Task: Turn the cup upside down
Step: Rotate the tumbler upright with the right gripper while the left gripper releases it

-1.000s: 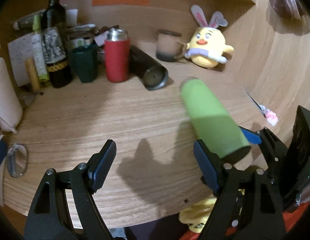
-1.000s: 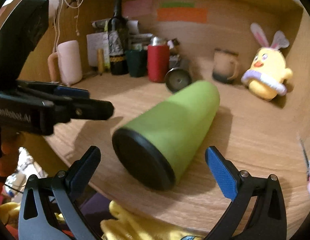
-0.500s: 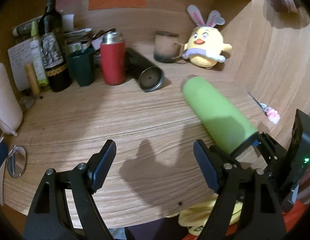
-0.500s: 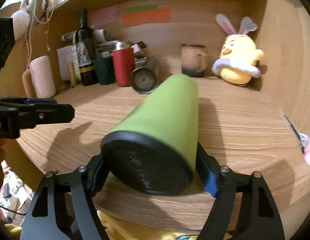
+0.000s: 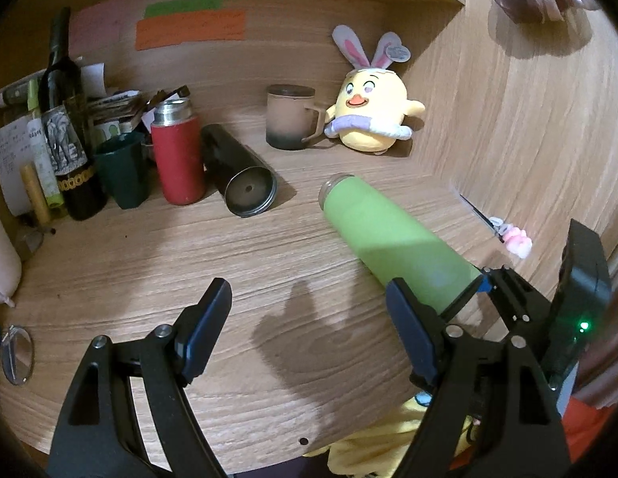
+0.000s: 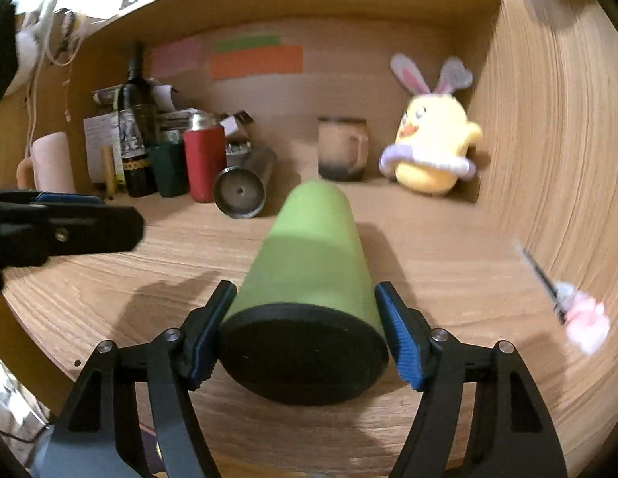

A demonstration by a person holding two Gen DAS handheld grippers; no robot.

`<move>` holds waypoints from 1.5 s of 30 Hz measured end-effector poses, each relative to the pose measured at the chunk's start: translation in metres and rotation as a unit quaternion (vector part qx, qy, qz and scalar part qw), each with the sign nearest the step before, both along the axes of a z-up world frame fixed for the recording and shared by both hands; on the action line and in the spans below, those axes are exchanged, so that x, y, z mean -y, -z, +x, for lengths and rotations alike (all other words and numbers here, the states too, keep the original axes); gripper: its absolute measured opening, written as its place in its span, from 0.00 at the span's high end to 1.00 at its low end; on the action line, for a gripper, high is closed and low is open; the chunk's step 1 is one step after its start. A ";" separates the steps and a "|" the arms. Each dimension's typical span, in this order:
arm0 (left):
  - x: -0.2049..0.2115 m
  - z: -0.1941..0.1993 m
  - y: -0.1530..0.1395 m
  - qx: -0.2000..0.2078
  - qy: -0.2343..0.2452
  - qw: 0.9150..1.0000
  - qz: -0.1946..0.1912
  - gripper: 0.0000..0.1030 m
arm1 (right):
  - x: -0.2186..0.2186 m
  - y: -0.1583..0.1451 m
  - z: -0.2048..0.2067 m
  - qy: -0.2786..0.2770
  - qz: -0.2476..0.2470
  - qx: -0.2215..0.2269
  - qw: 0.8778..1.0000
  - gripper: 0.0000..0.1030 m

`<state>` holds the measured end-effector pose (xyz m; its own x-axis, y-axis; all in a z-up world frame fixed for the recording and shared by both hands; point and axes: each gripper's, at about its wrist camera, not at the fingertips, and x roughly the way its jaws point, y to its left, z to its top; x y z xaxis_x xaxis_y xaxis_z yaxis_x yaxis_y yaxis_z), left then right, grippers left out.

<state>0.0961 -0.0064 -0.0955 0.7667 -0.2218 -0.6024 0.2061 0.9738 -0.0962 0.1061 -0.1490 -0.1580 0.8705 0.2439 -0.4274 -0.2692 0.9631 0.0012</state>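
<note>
The green cup [image 6: 313, 263] is a tall tumbler with a black base [image 6: 303, 352]. It lies on its side, pointing away toward the back wall, with its base nearest the camera. My right gripper [image 6: 303, 332] is shut on the cup's base end, one blue pad on each side. The left wrist view shows the same cup [image 5: 392, 239] with its rim end [image 5: 333, 188] toward the back, held at the right by the right gripper [image 5: 484, 285]. My left gripper [image 5: 309, 334] is open and empty above the wooden desk [image 5: 189, 263], left of the cup.
Along the back stand a wine bottle [image 5: 68, 127], a dark green cup [image 5: 124, 167], a red flask [image 5: 177, 155], a black tumbler on its side [image 5: 239, 175], a brown mug [image 5: 291, 117] and a yellow plush chick [image 5: 372, 115]. A pink-topped pen [image 5: 504, 231] lies at the right.
My right gripper has closed on the green cup's base end. The cup has swung to point straight toward the back wall. The left gripper has stayed open.
</note>
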 end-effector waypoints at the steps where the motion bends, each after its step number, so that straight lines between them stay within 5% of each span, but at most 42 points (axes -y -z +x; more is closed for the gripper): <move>1: -0.002 0.001 0.000 -0.002 -0.001 1.000 -0.002 0.23 | 0.000 0.001 0.001 0.001 -0.001 -0.001 1.000 0.36; 13: 0.005 -0.011 -0.011 0.011 0.013 1.000 -0.021 0.23 | -0.005 -0.002 -0.011 -0.044 -0.006 -0.013 0.999 0.39; 25: 0.013 -0.037 -0.055 0.061 0.080 0.993 -0.064 0.23 | -0.004 -0.065 -0.041 -0.077 0.000 0.060 0.995 0.39; 34: 0.012 -0.004 -0.090 0.075 0.106 0.991 -0.042 0.23 | -0.015 -0.102 -0.009 -0.109 -0.003 0.069 0.992 0.39; 39: 0.005 0.037 -0.095 0.040 0.090 0.995 -0.027 0.22 | -0.027 -0.119 0.021 -0.131 -0.008 0.056 0.990 0.39; 45: -0.015 0.082 -0.103 0.005 0.077 0.996 -0.053 0.22 | -0.042 -0.130 0.061 -0.152 -0.008 0.032 0.988 0.39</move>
